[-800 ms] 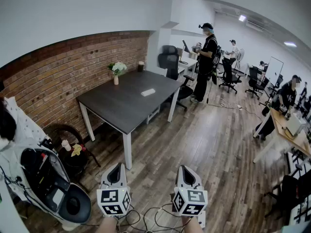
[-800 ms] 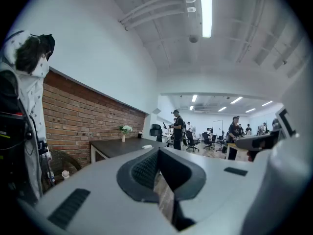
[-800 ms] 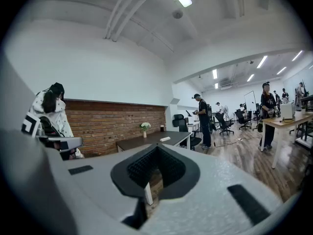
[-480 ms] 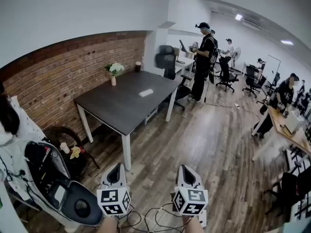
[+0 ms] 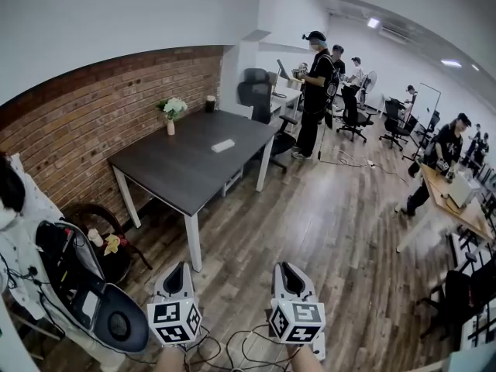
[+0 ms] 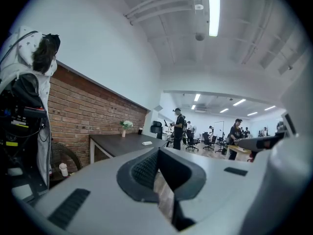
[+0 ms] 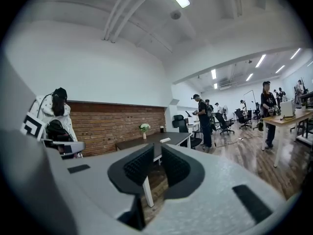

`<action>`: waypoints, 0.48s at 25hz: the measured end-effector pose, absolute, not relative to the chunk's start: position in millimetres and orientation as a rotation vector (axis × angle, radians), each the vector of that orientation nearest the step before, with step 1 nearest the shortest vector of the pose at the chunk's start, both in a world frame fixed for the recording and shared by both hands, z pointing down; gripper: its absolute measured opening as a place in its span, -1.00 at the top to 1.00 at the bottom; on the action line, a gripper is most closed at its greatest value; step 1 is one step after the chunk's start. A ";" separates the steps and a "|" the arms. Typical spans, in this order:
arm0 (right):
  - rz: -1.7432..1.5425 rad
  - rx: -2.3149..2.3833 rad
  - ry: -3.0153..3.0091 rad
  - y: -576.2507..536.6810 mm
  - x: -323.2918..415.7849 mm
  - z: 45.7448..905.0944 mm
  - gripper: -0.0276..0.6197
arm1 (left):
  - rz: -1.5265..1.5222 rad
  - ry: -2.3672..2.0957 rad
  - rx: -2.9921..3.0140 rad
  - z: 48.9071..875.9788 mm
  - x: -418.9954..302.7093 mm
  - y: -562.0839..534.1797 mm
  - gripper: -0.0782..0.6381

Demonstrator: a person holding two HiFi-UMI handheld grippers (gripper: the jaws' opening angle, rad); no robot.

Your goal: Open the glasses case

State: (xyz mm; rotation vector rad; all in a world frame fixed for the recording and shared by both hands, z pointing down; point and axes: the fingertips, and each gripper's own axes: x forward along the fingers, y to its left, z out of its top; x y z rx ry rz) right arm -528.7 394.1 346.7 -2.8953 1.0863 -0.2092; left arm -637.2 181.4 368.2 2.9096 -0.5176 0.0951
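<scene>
While both hover above the floor (image 5: 325,231), left gripper (image 5: 178,270): jaws narrowly apart, empty
Right gripper (image 5: 288,271): jaws narrowly apart, empty
Glasses case (image 5: 223,146): flat on dark surface (image 5: 174,177), well apart from both

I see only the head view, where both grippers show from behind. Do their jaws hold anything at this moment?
Observer: No. The left gripper view shows the left gripper with its jaws slightly apart and only floor in the gap.
Operator: And the right one?
Observer: The right gripper is empty too. Through its narrow gap, a leg of the dark table shows.
</scene>
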 end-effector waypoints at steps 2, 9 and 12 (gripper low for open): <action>-0.215 -2.885 1.098 400.0 -522.7 347.8 0.64 | 0.099 -0.514 2.918 368.3 -632.6 191.3 0.79; -0.207 -2.869 1.098 423.1 -496.2 349.6 0.50 | 0.114 -0.562 2.947 367.1 -614.7 210.3 0.79; -0.228 -2.861 1.088 435.4 -482.5 356.4 0.49 | 0.129 -0.576 2.949 368.5 -606.5 216.3 0.79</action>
